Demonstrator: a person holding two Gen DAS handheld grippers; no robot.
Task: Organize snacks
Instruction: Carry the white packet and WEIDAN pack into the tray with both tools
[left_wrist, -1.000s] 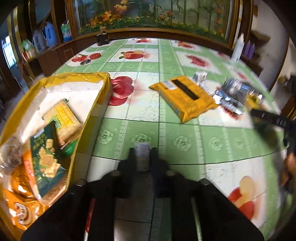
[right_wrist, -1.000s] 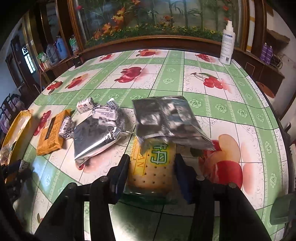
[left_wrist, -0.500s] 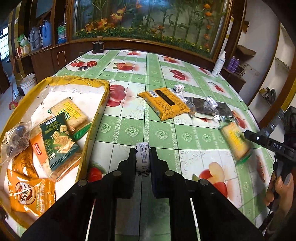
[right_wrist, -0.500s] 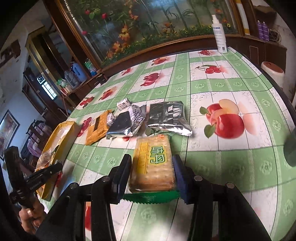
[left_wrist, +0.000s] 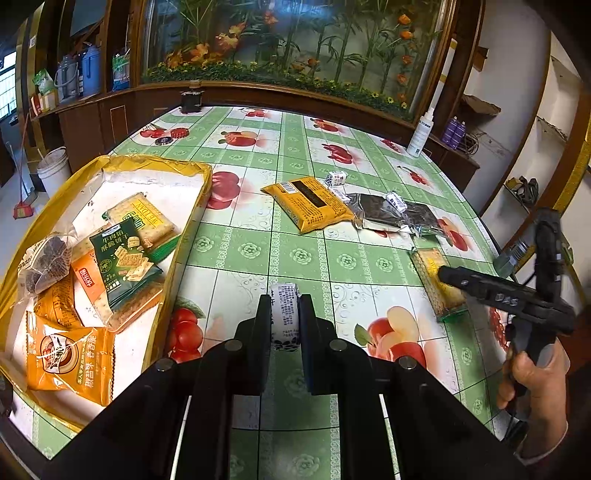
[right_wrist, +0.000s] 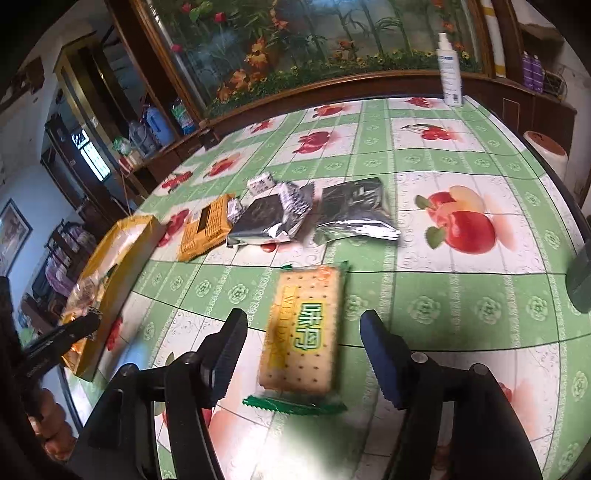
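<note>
Left claw (left_wrist: 284, 317) is clamped on a small white candy packet (left_wrist: 283, 314), held above the bench (left_wrist: 303, 254) just right of the yellow tray (left_wrist: 192, 221). The tray holds several biscuit and snack packs. Right claw (right_wrist: 301, 354) stands apart, with its fingers either side of a cracker pack (right_wrist: 304, 328); contact cannot be confirmed. Beyond the cracker pack, farther from the tray's near end, lie two silver pouches (right_wrist: 354, 214) and an orange snack bag (right_wrist: 205, 229).

A white spray bottle (right_wrist: 450, 70) stands upright at the tabletop's (left_wrist: 295, 155) far right edge. Purple bottles (left_wrist: 453, 131) sit on a shelf beyond it; a white bucket (left_wrist: 53, 171) stands on the floor, far left.
</note>
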